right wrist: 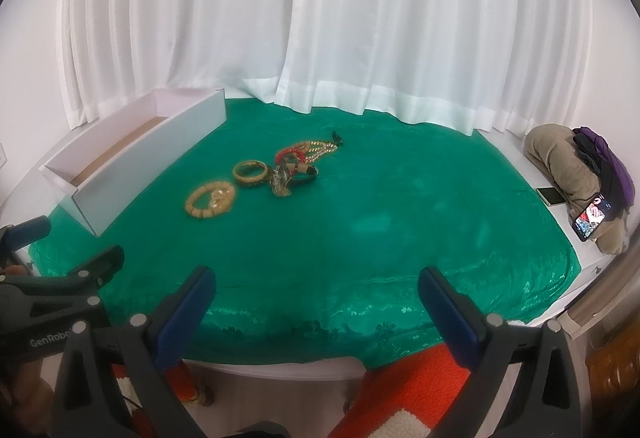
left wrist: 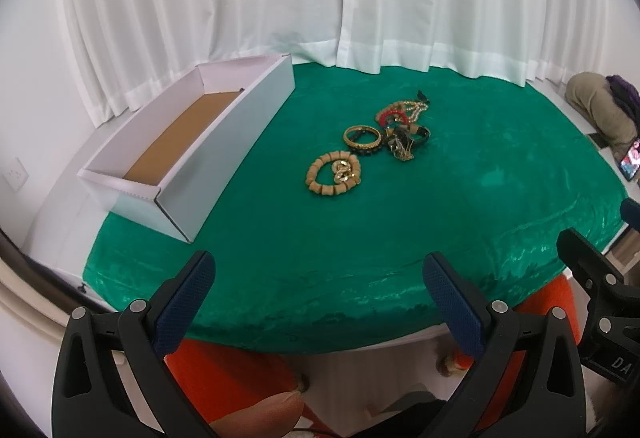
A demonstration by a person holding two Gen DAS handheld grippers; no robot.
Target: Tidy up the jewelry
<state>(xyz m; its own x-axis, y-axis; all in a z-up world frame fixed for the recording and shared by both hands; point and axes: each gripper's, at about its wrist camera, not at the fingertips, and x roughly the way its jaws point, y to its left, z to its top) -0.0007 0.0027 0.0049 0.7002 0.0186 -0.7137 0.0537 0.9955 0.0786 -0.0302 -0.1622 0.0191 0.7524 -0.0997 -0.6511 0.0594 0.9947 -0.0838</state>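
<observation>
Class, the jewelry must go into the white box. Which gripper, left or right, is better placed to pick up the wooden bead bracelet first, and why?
Probably the left gripper. The wooden bead bracelet lies almost straight ahead of it, with the white box on its left. The right gripper is open too, but sees both off to its left.

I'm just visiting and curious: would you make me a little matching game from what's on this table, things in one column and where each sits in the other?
Things:
1. white box
2. beige bead bracelet
3. gold bangle
4. phone with lit screen

Places:
A. leaning on the bundled clothes, off the green cloth
B. middle of the jewelry group
C. left edge of the green cloth, open, nothing in it
D. jewelry piece nearest the grippers

Pairs: 1-C, 2-D, 3-B, 4-A
</observation>
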